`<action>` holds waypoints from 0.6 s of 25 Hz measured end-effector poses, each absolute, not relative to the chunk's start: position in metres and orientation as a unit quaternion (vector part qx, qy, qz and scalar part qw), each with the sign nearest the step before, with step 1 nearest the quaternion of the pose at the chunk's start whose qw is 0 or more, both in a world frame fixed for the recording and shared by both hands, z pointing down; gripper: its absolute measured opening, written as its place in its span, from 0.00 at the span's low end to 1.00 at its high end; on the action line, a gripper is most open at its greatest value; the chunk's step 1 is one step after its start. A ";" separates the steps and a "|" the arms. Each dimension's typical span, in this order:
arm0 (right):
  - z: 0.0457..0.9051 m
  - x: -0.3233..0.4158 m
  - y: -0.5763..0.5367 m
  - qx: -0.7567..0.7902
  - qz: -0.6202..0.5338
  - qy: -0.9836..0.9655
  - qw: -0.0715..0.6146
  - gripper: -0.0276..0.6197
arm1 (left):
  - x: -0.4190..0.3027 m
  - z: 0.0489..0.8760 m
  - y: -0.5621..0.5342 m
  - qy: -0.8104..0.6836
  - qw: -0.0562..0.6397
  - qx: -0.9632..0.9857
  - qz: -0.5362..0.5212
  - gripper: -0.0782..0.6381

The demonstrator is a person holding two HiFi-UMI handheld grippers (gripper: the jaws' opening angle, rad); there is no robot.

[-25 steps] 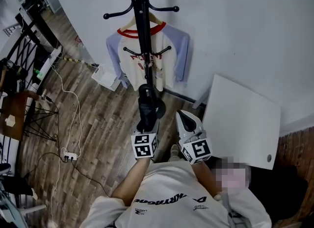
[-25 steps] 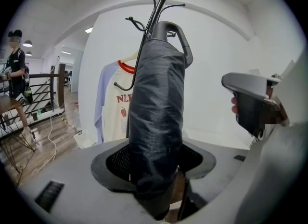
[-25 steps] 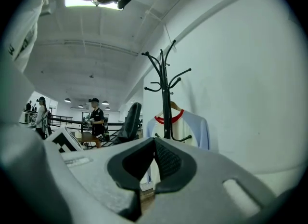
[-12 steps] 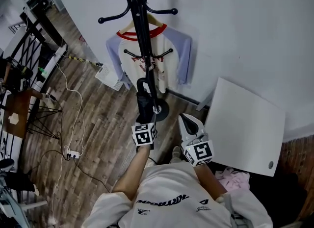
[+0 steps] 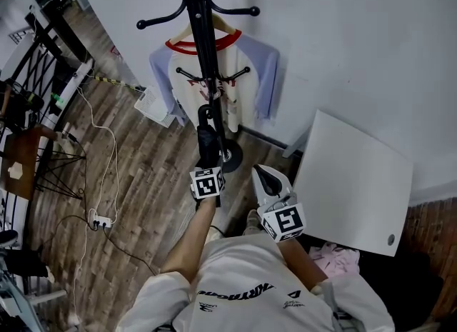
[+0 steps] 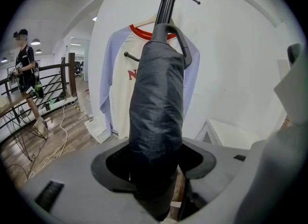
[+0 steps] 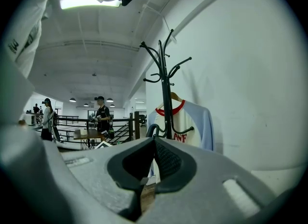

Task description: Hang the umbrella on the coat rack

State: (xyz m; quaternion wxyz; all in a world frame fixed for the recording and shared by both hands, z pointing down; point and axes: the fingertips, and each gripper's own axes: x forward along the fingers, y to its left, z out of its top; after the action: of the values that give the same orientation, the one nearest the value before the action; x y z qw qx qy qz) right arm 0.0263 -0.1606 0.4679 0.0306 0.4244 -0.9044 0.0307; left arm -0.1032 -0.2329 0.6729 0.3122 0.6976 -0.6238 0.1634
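The black coat rack [image 5: 202,52] stands by the white wall, and a cream and pale-blue shirt [image 5: 182,88] hangs from it on a hanger. My left gripper [image 5: 208,161] is shut on the folded black umbrella [image 5: 207,141], which points up along the pole. Its curved handle [image 5: 204,113] lies close beside the pole, below the lower hooks; I cannot tell if it touches. In the left gripper view the umbrella [image 6: 156,107] fills the jaws of the left gripper [image 6: 156,163], with its handle [image 6: 178,35] up against the rack [image 6: 168,1]. My right gripper [image 5: 263,172] is shut and empty, to the right of the umbrella.
A white square table [image 5: 353,180] stands right of the rack's round base [image 5: 232,156]. A white basket [image 5: 153,106] sits by the wall. Cables and a power strip [image 5: 100,221] lie on the wood floor at left. People [image 7: 101,117] stand far off by a railing.
My left gripper has carried the umbrella forward toward the rack, and its handle now sits nearer the pole. The right gripper has stayed about where it was.
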 end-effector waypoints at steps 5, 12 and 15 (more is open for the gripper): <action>0.472 0.028 -0.165 0.429 0.033 -0.902 0.033 0.04 | -0.108 0.685 -0.244 -0.624 0.324 0.691 0.168 0.46; 0.479 0.037 -0.173 0.444 0.040 -0.895 0.039 0.04 | -0.112 0.701 -0.260 -0.619 0.334 0.688 0.178 0.46; 0.482 0.038 -0.176 0.444 0.042 -0.894 0.041 0.04 | -0.113 0.707 -0.265 -0.619 0.335 0.685 0.188 0.46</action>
State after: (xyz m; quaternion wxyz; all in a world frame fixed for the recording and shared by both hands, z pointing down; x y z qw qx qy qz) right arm 0.0376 -0.1757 0.4822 0.0411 0.4444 -0.8939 0.0424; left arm -0.1127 -0.2648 0.7067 0.3348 0.6854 -0.6188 0.1881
